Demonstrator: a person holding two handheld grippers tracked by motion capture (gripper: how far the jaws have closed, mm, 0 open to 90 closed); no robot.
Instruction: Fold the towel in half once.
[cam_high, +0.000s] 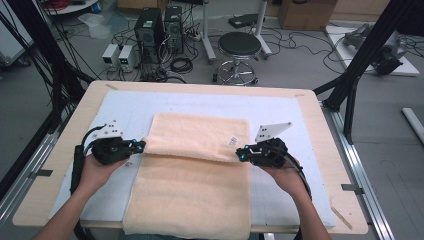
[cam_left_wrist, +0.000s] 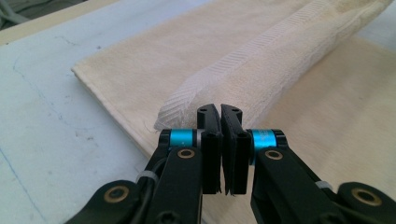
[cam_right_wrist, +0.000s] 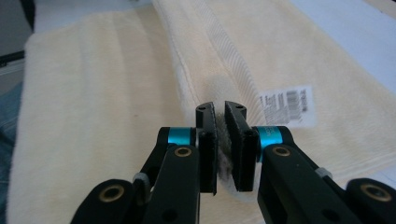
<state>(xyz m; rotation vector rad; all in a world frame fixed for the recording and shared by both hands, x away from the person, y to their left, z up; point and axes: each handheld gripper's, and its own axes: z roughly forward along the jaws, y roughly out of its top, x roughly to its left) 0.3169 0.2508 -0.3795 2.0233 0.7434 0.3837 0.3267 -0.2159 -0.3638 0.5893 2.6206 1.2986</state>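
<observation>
Pale blue padding on the wooden table (cam_high: 60, 165) is where the peach terry-cloth towel (cam_high: 190, 190) is spread. Its far edge is pinched at both corners, left gripper (cam_high: 141, 145) and right gripper (cam_high: 241, 152) each clamped on cloth and lifted, so folding looks only just started; carrying over and flattening remain.

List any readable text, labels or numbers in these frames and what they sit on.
Nothing can be read.
White tag on the towel: a barcode and small print, too blurred to read.
Power supplies on the floor: lit displays, too small to read.
</observation>
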